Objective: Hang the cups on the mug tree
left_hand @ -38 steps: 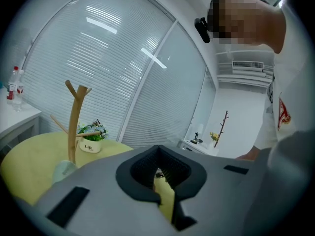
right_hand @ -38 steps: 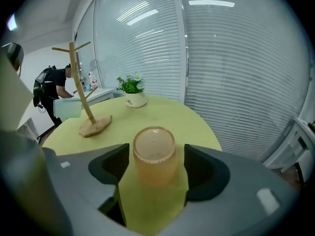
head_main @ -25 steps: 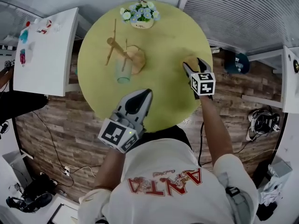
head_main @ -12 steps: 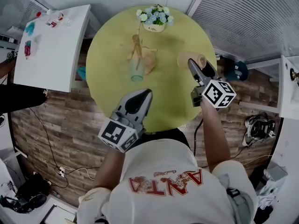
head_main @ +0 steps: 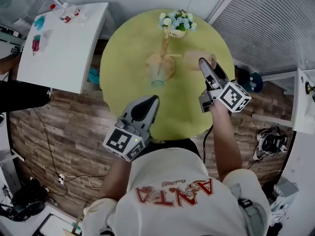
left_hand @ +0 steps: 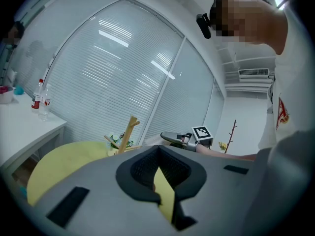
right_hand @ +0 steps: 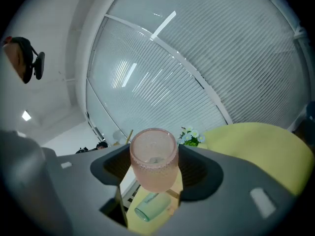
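In the head view a wooden mug tree (head_main: pixel 165 50) stands at the far side of the round yellow-green table (head_main: pixel 128 68). A pale green cup (head_main: pixel 157 77) is at its base; I cannot tell whether it hangs from a peg or lies flat. My right gripper (head_main: pixel 204 65) is shut on a pink ribbed cup (head_main: pixel 198 60), held sideways just right of the tree. The right gripper view shows that pink cup (right_hand: pixel 153 159) between the jaws, with the green cup (right_hand: pixel 151 205) below it. My left gripper (head_main: pixel 150 102) hovers over the near table edge, shut and empty (left_hand: pixel 158 156).
A pot of small flowers (head_main: pixel 176 22) stands behind the tree at the table's far edge. A white side table (head_main: pixel 64 43) with small bottles is to the left. Slatted blinds run behind the table. Cables and bags lie on the brick-pattern floor (head_main: pixel 59 132).
The right gripper has carried the pink cup leftward, much closer to the mug tree. The head camera has shifted, so the table sits further right in view. The left gripper has stayed put.
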`<state>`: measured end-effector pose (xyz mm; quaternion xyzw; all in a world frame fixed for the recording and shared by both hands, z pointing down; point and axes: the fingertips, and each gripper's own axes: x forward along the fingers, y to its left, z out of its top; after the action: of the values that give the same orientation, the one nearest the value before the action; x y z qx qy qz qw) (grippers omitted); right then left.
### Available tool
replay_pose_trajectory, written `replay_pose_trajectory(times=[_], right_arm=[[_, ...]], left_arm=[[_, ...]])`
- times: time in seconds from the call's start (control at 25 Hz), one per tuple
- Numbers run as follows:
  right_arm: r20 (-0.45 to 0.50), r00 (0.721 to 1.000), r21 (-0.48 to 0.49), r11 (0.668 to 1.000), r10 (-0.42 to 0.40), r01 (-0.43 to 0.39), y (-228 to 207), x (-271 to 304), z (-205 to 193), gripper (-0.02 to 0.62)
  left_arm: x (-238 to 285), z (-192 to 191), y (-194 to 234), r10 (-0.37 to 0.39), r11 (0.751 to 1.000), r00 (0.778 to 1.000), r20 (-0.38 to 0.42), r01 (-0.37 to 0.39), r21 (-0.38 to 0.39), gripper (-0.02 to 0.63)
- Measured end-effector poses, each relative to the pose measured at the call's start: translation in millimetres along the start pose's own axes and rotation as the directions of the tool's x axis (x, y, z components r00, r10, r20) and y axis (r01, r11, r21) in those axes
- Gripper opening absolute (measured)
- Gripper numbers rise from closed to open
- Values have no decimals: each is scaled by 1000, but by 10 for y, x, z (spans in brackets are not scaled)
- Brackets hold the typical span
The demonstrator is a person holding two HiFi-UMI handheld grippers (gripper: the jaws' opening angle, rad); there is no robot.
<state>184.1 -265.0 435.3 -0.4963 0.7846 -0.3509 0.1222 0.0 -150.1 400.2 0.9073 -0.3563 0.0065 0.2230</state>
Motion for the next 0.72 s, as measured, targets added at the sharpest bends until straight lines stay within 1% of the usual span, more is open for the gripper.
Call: replay_pose_trajectory(times=[0.12, 0.16, 0.24, 0.48, 0.72], right_arm=[[-5, 1000, 66, 998, 17, -16, 9, 108, -73, 290], [-9, 1000, 78, 997, 11, -11, -5, 136, -104, 290], [-20, 1000, 90, 996, -1, 3, -33, 186, -166, 290], [-35, 999, 133, 991, 12, -7, -58, 315, -297, 290], [-41, 999, 158, 987, 4, 3, -106, 419, -416, 290]], left_arm=[[-83, 25, 94, 16, 1000, 1000, 4, -16, -10, 9], [-104, 25, 121, 21, 1000, 1000, 4, -21, -13, 9], [-134, 13, 166, 28, 999, 1000, 1, -28, -18, 9], [-185, -8, 264, 39, 999, 999, -3, -39, -33, 9], [-245, 8, 354, 53, 998, 999, -1, -53, -44, 9]])
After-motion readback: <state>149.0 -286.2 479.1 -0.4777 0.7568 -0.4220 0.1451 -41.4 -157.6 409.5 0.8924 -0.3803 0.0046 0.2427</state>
